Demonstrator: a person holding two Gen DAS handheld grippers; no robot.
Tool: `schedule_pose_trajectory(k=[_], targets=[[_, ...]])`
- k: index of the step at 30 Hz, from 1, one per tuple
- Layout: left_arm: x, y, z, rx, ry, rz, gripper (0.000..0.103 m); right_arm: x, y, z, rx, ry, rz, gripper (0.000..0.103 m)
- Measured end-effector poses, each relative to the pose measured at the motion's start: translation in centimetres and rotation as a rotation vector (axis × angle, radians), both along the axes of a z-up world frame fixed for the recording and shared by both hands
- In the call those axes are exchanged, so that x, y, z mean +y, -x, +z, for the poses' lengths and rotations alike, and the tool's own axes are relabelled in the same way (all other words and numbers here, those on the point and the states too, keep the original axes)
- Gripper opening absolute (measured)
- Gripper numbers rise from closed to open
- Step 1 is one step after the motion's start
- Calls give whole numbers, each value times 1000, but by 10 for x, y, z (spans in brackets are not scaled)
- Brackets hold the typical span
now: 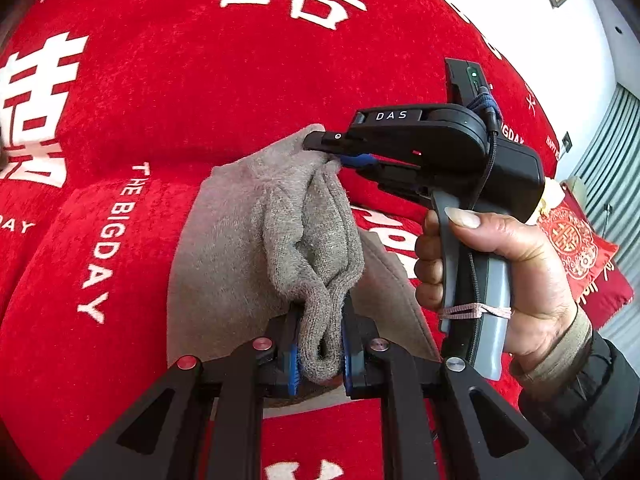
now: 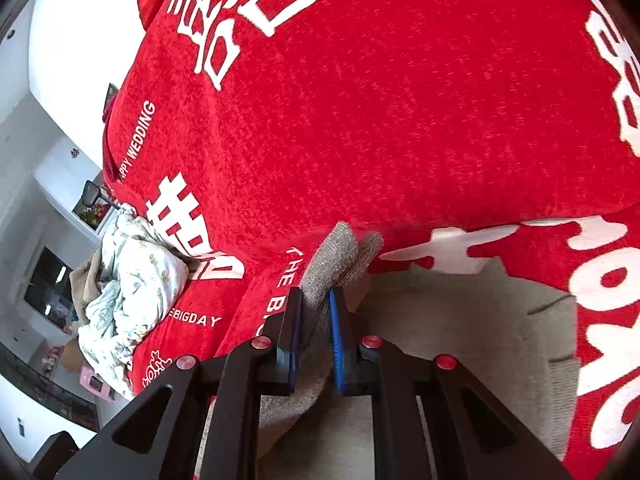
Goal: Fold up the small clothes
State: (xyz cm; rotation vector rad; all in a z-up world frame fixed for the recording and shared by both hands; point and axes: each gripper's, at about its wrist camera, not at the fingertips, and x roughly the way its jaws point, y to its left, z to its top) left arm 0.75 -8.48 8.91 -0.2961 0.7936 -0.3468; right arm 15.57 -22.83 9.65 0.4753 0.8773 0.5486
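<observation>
Grey knit, soft and limp, fills the space between our jaws in the left wrist view. We have the left gripper (image 1: 320,356) closed on the ribbed cuff end of the garment (image 1: 248,248), which looks like small leggings or long socks; we cannot tell which. Ahead of the jaws the knit bunches into a hanging fold, and behind and beneath that fold a flatter layer of the same cloth spreads over the red cover (image 1: 200,100). Up and to the right of our jaws, the right gripper (image 1: 340,158) is pinched shut on the far corner of the cloth, carried by a hand (image 1: 496,276) on its handle.

From the right wrist view, the right gripper (image 2: 316,340) is clamped on two ribbed cuff ends of the garment (image 2: 340,256), which stick out just past the tips. Below and to the right of the jaws the rest of the cloth lies flat on the cover (image 2: 400,100). Far to the left of the jaws sits a crumpled pile (image 2: 132,280) of pale printed fabric.

We judge the knit light, stretchy and floppy, with no stiffness, so it sags wherever unsupported. It is not slippery; the fuzzy surface should hold in the pads. The doubled ribbed edges and corners are the best places to take hold.
</observation>
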Motion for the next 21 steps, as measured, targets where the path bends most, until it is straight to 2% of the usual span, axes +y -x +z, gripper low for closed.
schedule_pose_trajectory(k=[21], targets=[[-86,-10,-1,26,-91,-111,16,-79,4,-12,-22,-35,-34,14]])
